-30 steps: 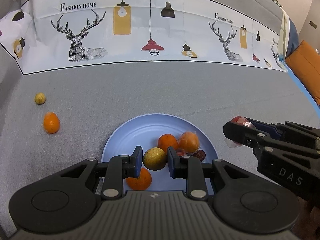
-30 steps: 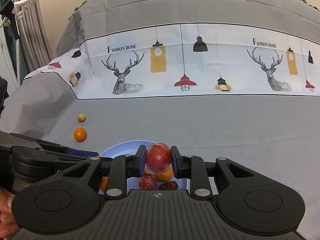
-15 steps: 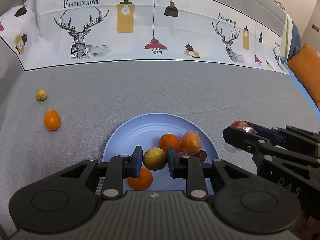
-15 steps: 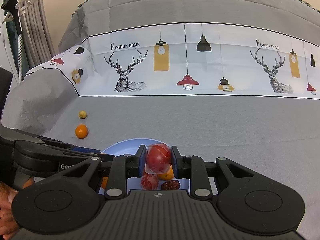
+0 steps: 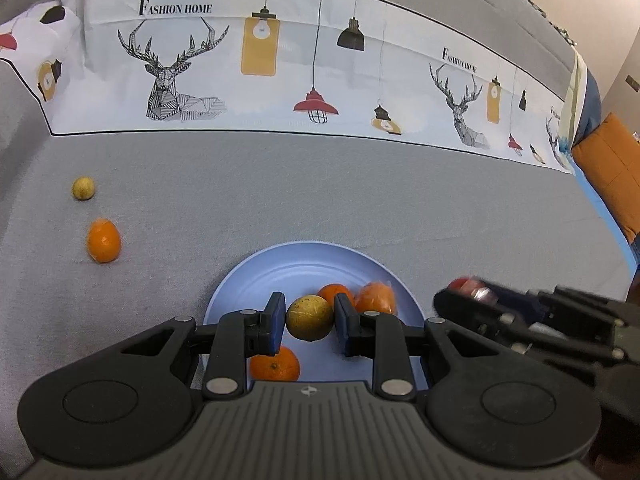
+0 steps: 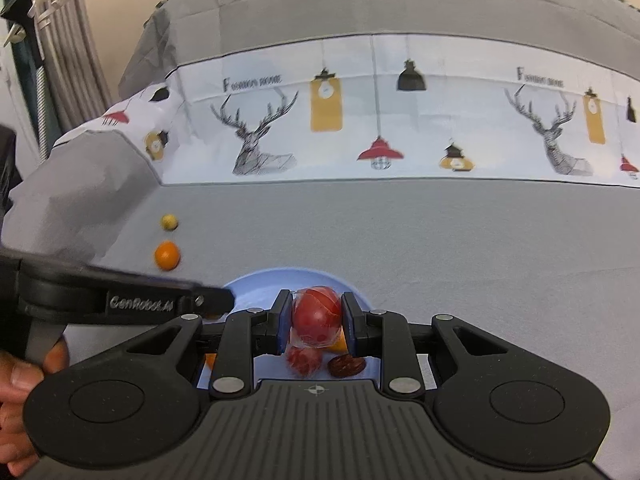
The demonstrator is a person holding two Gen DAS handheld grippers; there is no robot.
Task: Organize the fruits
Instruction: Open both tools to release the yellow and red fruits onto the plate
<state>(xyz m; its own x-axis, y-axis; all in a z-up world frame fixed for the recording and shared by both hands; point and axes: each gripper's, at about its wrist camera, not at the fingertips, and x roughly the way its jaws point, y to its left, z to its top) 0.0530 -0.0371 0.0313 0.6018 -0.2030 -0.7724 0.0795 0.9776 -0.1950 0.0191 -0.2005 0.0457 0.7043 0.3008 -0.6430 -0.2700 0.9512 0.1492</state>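
Note:
My left gripper point(image 5: 309, 318) is shut on a yellow-green round fruit point(image 5: 309, 317) and holds it over the blue plate point(image 5: 256, 276). Oranges point(image 5: 335, 293) lie on the plate, one point(image 5: 274, 364) under the left jaw. My right gripper point(image 6: 316, 317) is shut on a red fruit in clear wrap point(image 6: 317, 316) above the plate's right side point(image 6: 356, 298). Below it lie another wrapped red fruit point(image 6: 303, 360) and a dark date-like fruit point(image 6: 346, 366). The right gripper shows blurred in the left wrist view point(image 5: 472, 296).
A loose orange point(image 5: 103, 239) and a small yellow fruit point(image 5: 83, 188) lie on the grey cloth far left of the plate. A printed deer-and-lamp band point(image 5: 280, 60) rises behind. An orange cushion point(image 5: 612, 184) sits at the far right.
Both grippers have lifted and pulled back a little, each keeping its fruit. The right gripper has moved lower right in the left wrist view and is blurred.

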